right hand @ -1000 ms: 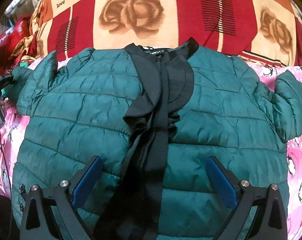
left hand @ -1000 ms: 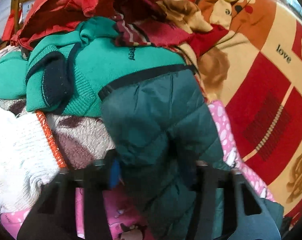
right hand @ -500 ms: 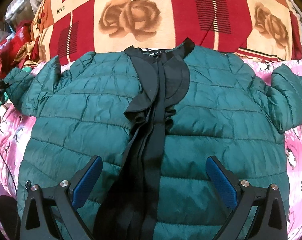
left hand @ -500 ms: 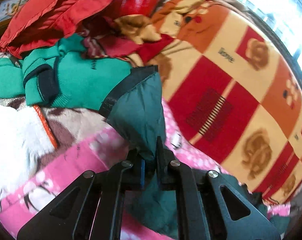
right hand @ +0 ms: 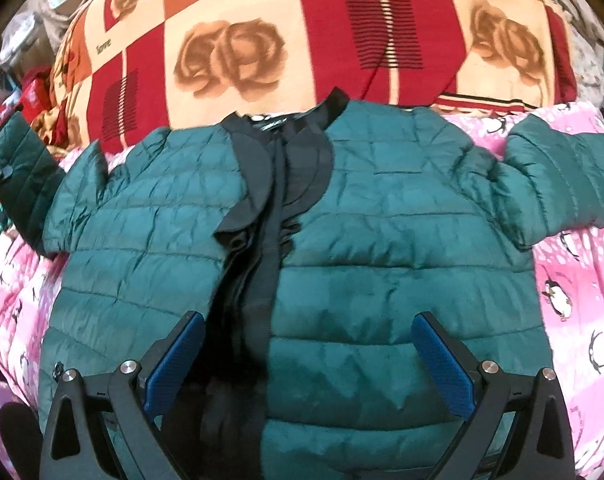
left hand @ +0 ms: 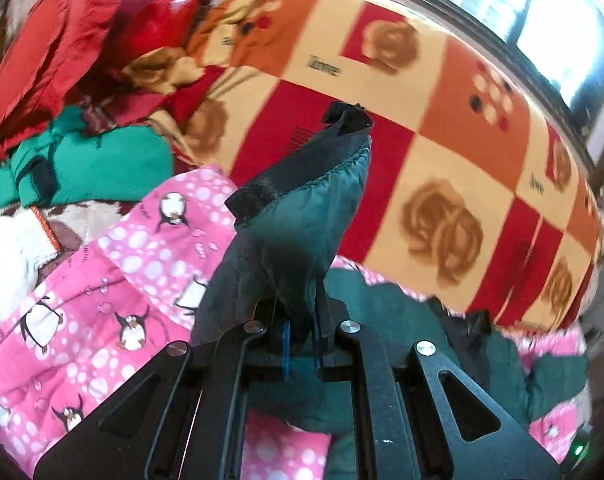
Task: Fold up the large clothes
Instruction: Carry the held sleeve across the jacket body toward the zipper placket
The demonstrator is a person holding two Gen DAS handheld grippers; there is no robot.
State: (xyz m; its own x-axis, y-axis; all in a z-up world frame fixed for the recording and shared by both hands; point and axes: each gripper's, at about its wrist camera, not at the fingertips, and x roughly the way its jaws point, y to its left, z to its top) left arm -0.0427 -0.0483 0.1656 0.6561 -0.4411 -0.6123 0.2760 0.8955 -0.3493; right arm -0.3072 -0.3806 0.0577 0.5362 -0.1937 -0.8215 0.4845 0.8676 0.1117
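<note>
Lying face-up on the pink penguin-print sheet (right hand: 574, 280), the dark green quilted puffer jacket (right hand: 382, 248) looks light, soft and slippery; the left gripper (left hand: 299, 340) is clamped on its black-cuffed sleeve (left hand: 302, 208), a sensible hold; the right gripper (right hand: 308, 364) hovers with jaws apart over the hem.

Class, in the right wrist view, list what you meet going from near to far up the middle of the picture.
Open right gripper → dark green quilted puffer jacket → its black collar → red, orange and cream rose-patterned blanket.
</note>
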